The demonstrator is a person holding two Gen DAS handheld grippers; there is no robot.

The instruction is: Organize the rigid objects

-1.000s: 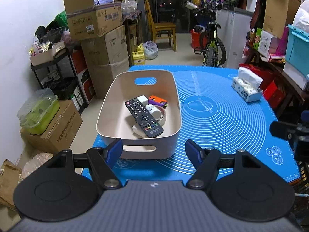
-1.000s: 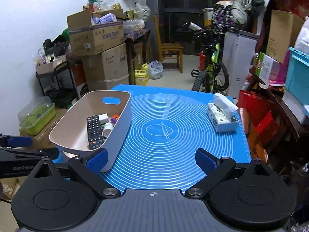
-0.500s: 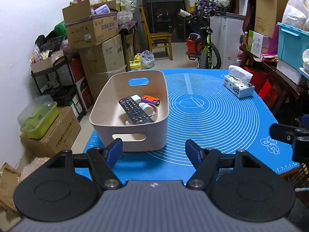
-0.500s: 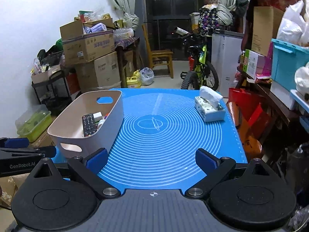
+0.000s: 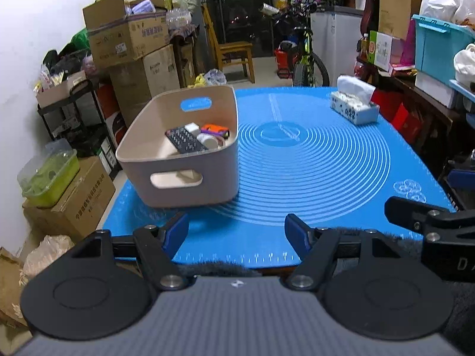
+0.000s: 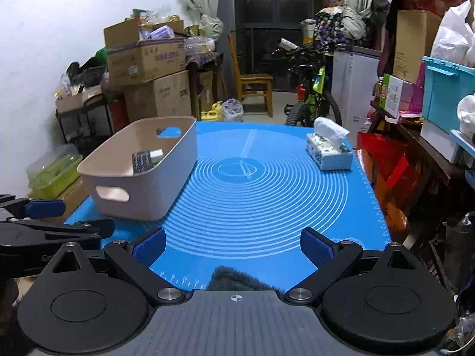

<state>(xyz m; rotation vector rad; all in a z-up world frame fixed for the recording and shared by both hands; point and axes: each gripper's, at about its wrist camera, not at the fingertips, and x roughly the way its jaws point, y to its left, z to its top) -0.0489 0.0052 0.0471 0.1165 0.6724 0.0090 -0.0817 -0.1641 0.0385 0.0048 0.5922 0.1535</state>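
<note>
i'm holding both claws spread and empty; the bin (image 5: 190, 160) is sitting ahead-left, nearer my left gripper (image 5: 236, 231) than my right gripper (image 6: 233, 244).

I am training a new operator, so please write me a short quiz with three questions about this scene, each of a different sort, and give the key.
1. True or false: the remote control lies inside the beige bin.
2. Which item stands on the blue mat outside the bin? A) tissue box B) mug C) book
3. Fill in: the left gripper and right gripper both are ____ and hold nothing.

Key: 1 true; 2 A, the tissue box; 3 open.
</note>
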